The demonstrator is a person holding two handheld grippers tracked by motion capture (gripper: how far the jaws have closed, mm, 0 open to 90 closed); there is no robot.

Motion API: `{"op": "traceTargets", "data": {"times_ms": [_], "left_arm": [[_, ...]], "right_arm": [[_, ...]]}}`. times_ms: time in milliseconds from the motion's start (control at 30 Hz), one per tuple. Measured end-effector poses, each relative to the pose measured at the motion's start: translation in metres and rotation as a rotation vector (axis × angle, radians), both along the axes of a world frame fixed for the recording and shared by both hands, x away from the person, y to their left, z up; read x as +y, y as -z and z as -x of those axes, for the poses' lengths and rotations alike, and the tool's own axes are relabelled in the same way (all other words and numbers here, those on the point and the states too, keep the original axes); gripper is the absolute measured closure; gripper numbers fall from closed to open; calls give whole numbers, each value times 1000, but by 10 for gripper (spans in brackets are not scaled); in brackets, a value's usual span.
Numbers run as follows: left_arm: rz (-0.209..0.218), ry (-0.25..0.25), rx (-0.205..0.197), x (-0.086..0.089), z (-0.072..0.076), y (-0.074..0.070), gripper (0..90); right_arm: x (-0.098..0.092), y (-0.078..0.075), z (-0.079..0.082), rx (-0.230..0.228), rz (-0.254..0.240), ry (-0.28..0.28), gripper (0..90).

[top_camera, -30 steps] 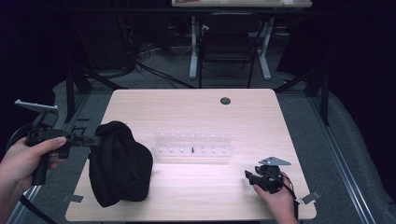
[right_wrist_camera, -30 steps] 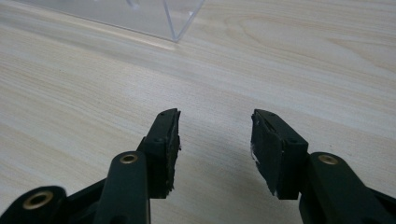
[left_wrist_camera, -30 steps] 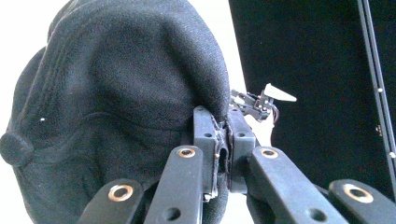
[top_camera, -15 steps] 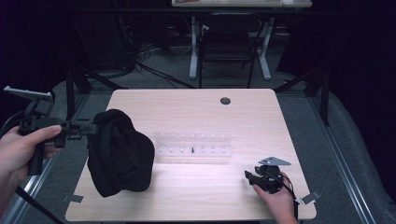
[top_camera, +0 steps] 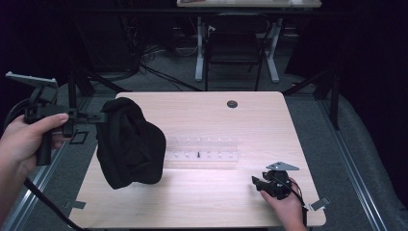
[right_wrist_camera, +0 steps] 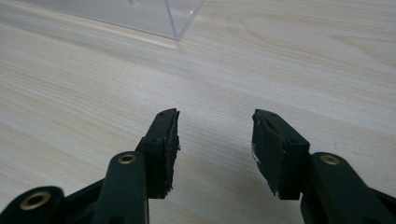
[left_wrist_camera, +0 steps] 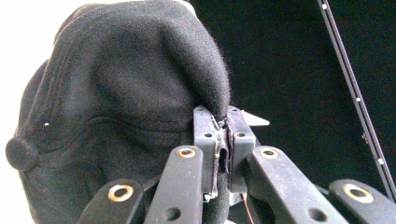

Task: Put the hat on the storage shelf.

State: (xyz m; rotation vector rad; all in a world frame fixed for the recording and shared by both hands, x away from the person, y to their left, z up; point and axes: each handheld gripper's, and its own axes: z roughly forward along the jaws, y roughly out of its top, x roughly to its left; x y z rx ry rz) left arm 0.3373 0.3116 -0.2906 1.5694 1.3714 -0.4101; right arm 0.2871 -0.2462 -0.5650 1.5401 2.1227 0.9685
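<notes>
Black cap (top_camera: 130,144) hangs lengthwise (crown down) from left tool (top_camera: 102,117).

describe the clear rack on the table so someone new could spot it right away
On the light wooden table, look at the middle, just right of the black cap held by the left claw. The clear rack is a long, low transparent plastic tray lying crosswise. It is see-through; the cap and right claw are black.

Black fabric cap (top_camera: 130,144) is hanging across the frame's centre-left, clear plastic rack (top_camera: 202,150) is blocking mid-table; lower centre's staying wide open.
</notes>
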Motion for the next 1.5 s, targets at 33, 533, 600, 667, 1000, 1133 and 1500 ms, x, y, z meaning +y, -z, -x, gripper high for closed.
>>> {"op": "traceTargets", "data": {"times_ms": [33, 533, 600, 667, 1000, 1133, 1500], "left_arm": [[0, 0, 0, 0, 0, 0, 859], [4, -2, -5, -23, -27, -2, 859], [6, -6, -5, -26, -30, -2, 859], [6, -8, -10, -30, -34, -2, 859], [6, -6, -6, -45, -50, 0, 859], [8, -1, -5, -55, -56, 1, 859], [10, 12, -1, -82, -72, 7, 859]], "right_arm": [[0, 0, 0, 0, 0, 0, 502], [0, 1, 0, -12, 6, -9, 496], [1, 1, 0, -11, 8, -11, 496], [1, 1, -1, -10, 9, -12, 495], [0, 1, -1, -8, 7, -10, 495], [-2, 1, -1, -10, 12, -12, 495], [-4, 0, -1, -15, 3, -6, 495]]}}
